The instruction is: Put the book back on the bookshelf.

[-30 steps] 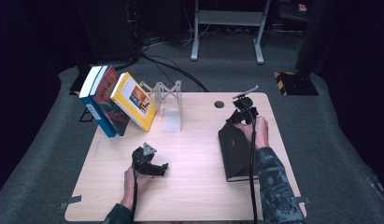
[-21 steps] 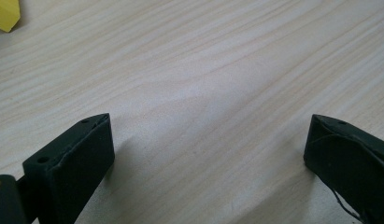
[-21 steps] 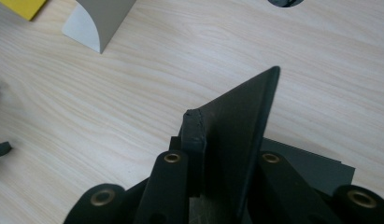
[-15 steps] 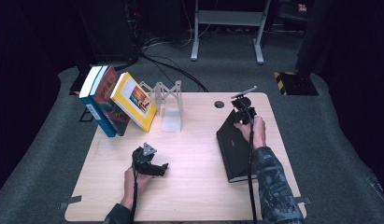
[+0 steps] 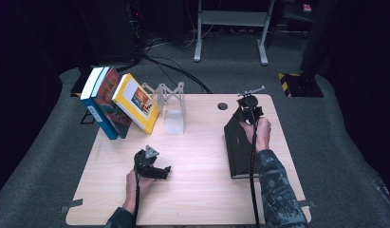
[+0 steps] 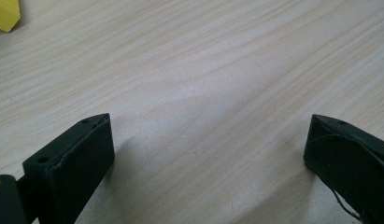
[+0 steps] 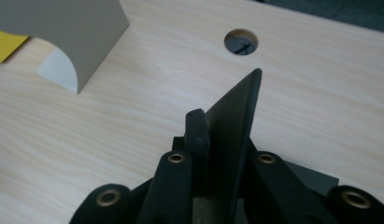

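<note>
Okay, what we see now:
Right gripper (image 5: 244,110): at the far right of the light wooden surface (image 5: 197,156), held in the person's right hand (image 5: 260,133). We see its jaws pinching the far edge of the thin black hardcover book (image 5: 238,145); they have just been closing, book cover between them.
Black book: right side of the surface, far end tipped up in the jaws, near end resting on the wood. In the right gripper view its cover (image 7: 231,140) stands on edge between the jaws.
Left gripper (image 5: 157,170): resting low at the near left, jaws spread wide, bare wood between them.
Background: grey metal bookend (image 5: 172,108) at far centre, yellow book (image 5: 134,102) leaning just beside it, red and blue books (image 5: 103,102) further left.
Surface detail: round cable hole (image 5: 222,106) just beyond the black book.
</note>
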Demonstrator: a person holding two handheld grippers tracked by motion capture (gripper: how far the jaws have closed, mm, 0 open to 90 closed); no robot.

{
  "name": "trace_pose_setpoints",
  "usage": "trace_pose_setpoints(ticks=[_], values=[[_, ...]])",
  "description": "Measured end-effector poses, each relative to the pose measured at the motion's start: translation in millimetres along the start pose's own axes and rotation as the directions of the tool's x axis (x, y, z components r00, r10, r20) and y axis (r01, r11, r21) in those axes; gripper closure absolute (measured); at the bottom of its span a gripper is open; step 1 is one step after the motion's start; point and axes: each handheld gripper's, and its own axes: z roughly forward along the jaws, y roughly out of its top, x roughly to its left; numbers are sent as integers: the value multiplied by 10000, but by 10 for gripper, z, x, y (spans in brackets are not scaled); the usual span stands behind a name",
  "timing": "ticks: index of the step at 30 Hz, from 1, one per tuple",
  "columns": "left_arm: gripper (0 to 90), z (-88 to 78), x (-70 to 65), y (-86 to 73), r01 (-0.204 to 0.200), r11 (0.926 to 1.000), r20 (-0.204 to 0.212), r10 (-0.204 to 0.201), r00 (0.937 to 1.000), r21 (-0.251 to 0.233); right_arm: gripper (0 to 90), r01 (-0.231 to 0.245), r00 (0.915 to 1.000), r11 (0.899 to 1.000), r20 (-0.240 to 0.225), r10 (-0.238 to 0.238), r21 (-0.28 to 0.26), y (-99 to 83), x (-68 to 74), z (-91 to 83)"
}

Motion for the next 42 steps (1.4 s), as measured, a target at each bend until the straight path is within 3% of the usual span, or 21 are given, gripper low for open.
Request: trace_pose_setpoints(ticks=[5,8,10,14,15,16,18,29,34,37,42], values=[[14,0,0,0,-8,10000,1,8,10000,7,841,118,9977,9964,675,-62,-839,65,29,-97],[14,0,1,0,-6,10000,1,6,10000,5,843,290,9919,9837,1266,-64,-1774,97,45,-172],[14,-1,1,0,-11,10000,-1,11,10000,10,845,685,9865,9670,1610,-291,-2454,69,62,-220],[15,-1,0,-1,-27,10000,6,27,10000,10,844,1097,9812,9381,1865,-494,-3285,-95,126,-347],[16,-1,0,-1,-27,10000,6,27,10000,10,844,1097,9812,9381,1865,-494,-3285,-95,126,-347],[16,-1,0,-1,-23,10000,7,23,10000,5,843,1204,9807,9175,1886,-508,-3790,-222,112,-429],[16,-1,-1,-1,-23,10000,6,23,10000,1,842,1305,9808,8971,1871,-546,-4222,-348,99,-504],[16,0,-1,-1,-12,10000,2,12,10000,-9,838,1336,9831,8329,1782,-428,-5371,-877,40,-793],[17,0,-1,-1,-7,10000,-4,7,10000,-10,840,1695,9802,8037,1822,-774,-5703,-1018,104,-862],[17,0,-1,-1,0,10000,-11,0,10000,-11,841,1825,9795,7954,1766,-964,-5779,-1087,147,-899],[17,0,-1,-1,6,10000,-10,-6,10000,-7,844,1988,9794,8026,1425,-1427,-5624,-1207,156,-972]])
